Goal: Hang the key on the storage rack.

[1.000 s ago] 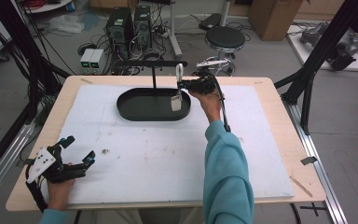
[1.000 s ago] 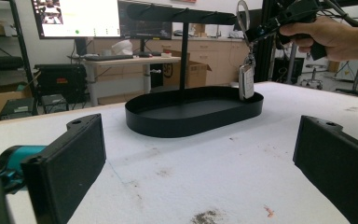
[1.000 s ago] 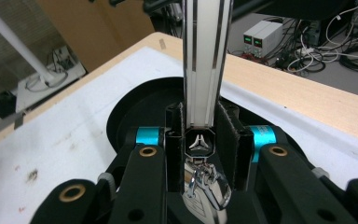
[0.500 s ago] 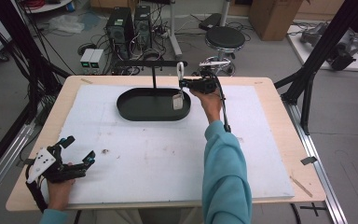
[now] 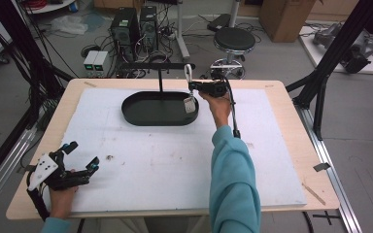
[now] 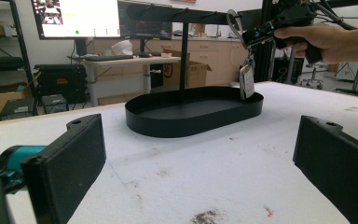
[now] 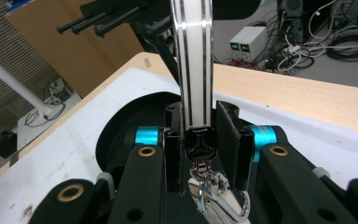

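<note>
1. The surface [image 5: 272,145] carries a white mat, with most of its middle and near side bare; that leaves room to work, and the one fixture sits toward the far edge
2. The stand [image 5: 158,108] is a black oval tray with a post and a crossbar [image 5: 158,65] above it, near the middle of the far edge; the bar looks meant for hanging things, with the tray below to catch whatever drops
3. The right gripper [image 5: 194,87] is held up over the right end of the tray, near the bar's right tip; I judge that height is chosen to bring the ring level with the bar
4. The left gripper [image 5: 80,158] rests at the near left corner, jaws wide apart with nothing between them, parked well apart from the stand, so it seems out of the job for now
5. The keychain [image 5: 189,90] is clamped between the right gripper's jaws at its strap, with the ring [image 5: 188,72] standing above and the tag [image 5: 190,104] hanging free below, over the tray; gripping the middle keeps the ring clear for hooking
</note>
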Motion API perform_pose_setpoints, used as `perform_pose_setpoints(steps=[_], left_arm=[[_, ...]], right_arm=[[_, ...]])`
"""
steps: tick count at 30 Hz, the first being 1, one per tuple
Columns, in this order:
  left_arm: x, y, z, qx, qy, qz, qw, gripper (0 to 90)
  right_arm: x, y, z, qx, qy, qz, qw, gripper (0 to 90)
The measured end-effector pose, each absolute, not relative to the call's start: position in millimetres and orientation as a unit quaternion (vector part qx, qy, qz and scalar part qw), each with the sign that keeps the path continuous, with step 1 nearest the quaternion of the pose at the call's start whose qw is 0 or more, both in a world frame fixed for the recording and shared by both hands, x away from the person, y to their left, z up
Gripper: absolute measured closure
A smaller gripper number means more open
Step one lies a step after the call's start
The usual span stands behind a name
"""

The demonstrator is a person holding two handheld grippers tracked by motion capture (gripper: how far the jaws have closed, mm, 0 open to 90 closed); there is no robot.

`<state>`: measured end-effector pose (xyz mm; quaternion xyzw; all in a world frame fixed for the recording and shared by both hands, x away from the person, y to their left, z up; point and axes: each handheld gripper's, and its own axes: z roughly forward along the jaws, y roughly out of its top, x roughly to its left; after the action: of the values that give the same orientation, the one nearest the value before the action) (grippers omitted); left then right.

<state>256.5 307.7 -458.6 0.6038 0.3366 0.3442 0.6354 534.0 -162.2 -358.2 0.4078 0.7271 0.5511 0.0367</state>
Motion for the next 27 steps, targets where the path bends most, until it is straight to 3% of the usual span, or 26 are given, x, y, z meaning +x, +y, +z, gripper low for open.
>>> perform_pose_setpoints(steps=[24, 27], left_arm=[[256.4, 307.7, -458.6, 0.604, 0.335, 0.345, 0.635, 2.8], [256.4, 307.6, -458.7, 0.604, 0.335, 0.345, 0.635, 2.8]], right_arm=[[532.2, -160.7, -359.0, 0.452, 0.718, 0.526, 0.055, 73.6], [531.1, -162.6, -356.3, 0.441, 0.723, 0.527, 0.068, 65.3]])
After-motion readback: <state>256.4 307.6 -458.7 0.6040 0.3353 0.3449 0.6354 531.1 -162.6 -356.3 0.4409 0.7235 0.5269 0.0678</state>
